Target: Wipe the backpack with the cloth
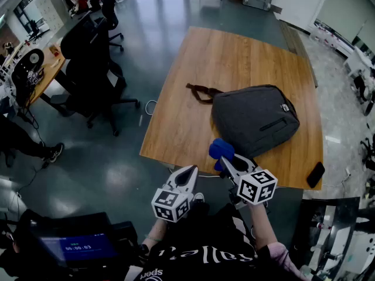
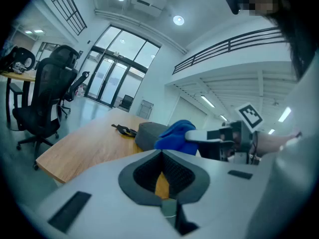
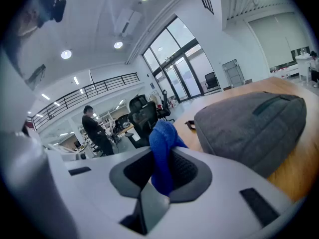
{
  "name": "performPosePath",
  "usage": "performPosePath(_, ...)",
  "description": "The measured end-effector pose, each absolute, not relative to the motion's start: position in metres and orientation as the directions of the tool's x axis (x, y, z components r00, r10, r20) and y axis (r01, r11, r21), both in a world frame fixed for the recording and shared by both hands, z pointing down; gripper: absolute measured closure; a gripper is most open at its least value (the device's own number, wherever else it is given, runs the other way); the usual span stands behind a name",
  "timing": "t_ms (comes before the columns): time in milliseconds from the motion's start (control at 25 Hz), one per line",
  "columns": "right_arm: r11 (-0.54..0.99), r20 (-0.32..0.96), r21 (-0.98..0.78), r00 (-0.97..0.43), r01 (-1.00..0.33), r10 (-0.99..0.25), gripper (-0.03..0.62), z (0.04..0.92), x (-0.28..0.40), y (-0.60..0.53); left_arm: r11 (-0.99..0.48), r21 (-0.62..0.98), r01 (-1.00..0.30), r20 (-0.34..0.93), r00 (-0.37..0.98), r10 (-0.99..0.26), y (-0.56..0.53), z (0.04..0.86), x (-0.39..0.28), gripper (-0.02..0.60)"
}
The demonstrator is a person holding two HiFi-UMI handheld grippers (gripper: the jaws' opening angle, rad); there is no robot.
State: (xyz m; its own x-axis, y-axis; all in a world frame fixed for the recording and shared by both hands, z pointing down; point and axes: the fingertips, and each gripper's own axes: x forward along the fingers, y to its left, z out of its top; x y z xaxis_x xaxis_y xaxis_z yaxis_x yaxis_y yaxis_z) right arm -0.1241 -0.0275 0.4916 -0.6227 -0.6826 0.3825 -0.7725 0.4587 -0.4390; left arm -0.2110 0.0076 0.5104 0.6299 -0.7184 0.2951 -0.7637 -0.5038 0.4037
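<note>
A dark grey backpack (image 1: 256, 119) lies flat on the wooden table (image 1: 176, 116), its brown strap (image 1: 200, 92) trailing to the left. My right gripper (image 1: 225, 161) is shut on a blue cloth (image 1: 221, 150), held just off the table's near edge, short of the backpack's front corner. In the right gripper view the cloth (image 3: 162, 153) stands pinched between the jaws with the backpack (image 3: 251, 126) close ahead on the right. My left gripper (image 1: 188, 175) hovers below the table edge, shut with nothing in it. The left gripper view shows the cloth (image 2: 174, 135) and backpack (image 2: 147, 133) beyond.
A black phone (image 1: 315, 174) lies at the table's near right corner. Black office chairs (image 1: 94, 69) stand on the floor to the left, beside a desk (image 1: 44, 72) with equipment. A person (image 3: 94, 128) stands far off in the right gripper view.
</note>
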Motion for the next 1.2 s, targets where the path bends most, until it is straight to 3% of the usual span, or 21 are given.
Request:
performPosePath(400,0.386,0.371,-0.434,-0.552,-0.814,-0.747,0.528,0.479,-0.152,-0.188,-0.448,0.435,-0.781,0.294,0.594,-0.749,0.005,0.516,-0.227,0.583)
performPosePath(560,0.279,0.453,-0.390,-0.447,-0.877,-0.772,0.528,0.502,-0.147,-0.228,-0.405,0.444,-0.800,0.299,0.558,-0.774,0.002,0.520,-0.250,0.583)
performPosePath(880,0.285,0.482,-0.366,-0.442,-0.886,-0.756,0.528,0.513,-0.124,-0.190,-0.355,0.442,-0.824,0.331,0.517,-0.789,0.003,0.533,-0.263,0.583)
performPosePath(1200,0.365,0.499,-0.372,-0.515,-0.854,-0.697,0.528,0.514,-0.114,-0.101,-0.416,0.421,-0.806,0.316,0.560,-0.766,-0.004,0.522,-0.234,0.583)
